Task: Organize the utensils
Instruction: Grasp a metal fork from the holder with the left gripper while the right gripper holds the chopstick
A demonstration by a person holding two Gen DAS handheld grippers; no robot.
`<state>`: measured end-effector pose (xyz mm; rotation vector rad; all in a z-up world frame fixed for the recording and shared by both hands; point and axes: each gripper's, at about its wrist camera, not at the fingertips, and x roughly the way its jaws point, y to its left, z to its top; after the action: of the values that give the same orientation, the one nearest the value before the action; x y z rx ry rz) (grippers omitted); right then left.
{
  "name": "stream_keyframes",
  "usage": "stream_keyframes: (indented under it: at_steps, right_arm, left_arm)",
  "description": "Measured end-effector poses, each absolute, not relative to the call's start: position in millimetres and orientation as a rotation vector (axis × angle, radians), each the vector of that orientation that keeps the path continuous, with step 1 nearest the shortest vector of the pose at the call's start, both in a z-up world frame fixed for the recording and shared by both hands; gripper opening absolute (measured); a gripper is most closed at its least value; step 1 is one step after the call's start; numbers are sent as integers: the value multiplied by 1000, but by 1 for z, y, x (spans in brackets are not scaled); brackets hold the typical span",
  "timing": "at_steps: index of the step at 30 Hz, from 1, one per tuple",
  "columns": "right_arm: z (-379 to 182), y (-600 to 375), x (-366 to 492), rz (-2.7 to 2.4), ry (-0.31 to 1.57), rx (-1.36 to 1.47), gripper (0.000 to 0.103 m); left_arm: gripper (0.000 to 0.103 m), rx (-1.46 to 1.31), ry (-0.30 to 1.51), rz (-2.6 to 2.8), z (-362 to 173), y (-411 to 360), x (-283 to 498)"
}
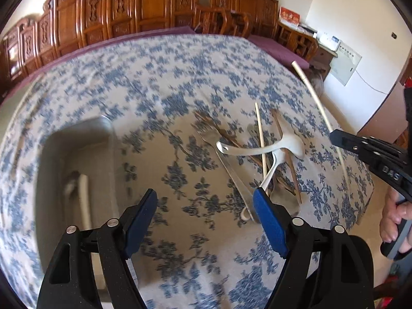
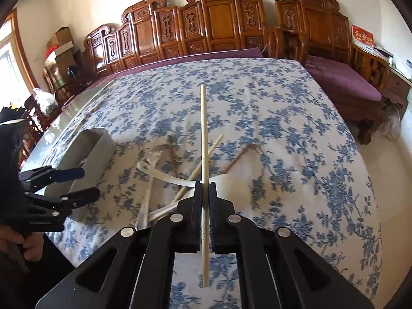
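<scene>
My right gripper [image 2: 205,188] is shut on a pale chopstick [image 2: 204,134], held above the table; it also shows in the left wrist view [image 1: 319,103], with the right gripper [image 1: 334,136] at the right edge. My left gripper [image 1: 204,195] is open and empty above the tablecloth, between a grey bin [image 1: 77,159] and a pile of utensils. It also shows in the right wrist view [image 2: 85,182]. The pile holds white spoons [image 1: 257,149], a metal fork [image 1: 213,139], another pale chopstick [image 1: 260,134] and brown chopsticks [image 1: 288,159]. A white utensil [image 1: 85,198] lies in the bin.
A blue-flowered tablecloth [image 2: 270,108] covers the table. Carved wooden chairs [image 2: 206,25] and a purple-cushioned bench [image 2: 342,82] stand behind it. The table's right edge drops to a tiled floor [image 2: 386,180].
</scene>
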<state>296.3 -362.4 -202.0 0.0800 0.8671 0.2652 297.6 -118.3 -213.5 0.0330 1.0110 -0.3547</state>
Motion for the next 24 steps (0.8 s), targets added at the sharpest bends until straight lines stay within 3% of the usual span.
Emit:
stream_keyframes:
  at_steps: [3,10,13,17,19,24]
  right_arm:
    - [-206,-367,299,252,878,87,6]
    - [-214,-367,301,256,897,87,6]
    - [-215,-366,300,259,899,77,6]
    - [-214,-367,299,263,898,82,6]
    - [-214,-367,299,262,899,78,6]
    - [-214,-365,299,265,907,74,6]
  left_arm:
    - [56,17,1072,-367,-229,-130,311]
    - [46,-15,1134,-358,-251,-152,341]
    - [33,-11,1155,-351,-258,-158,350]
    - [26,90,1145,-320,-260,-170,349]
    - [18,164,1139,-289,-261,-174,347]
    - [13,158,1154,-267,-262,-164,350]
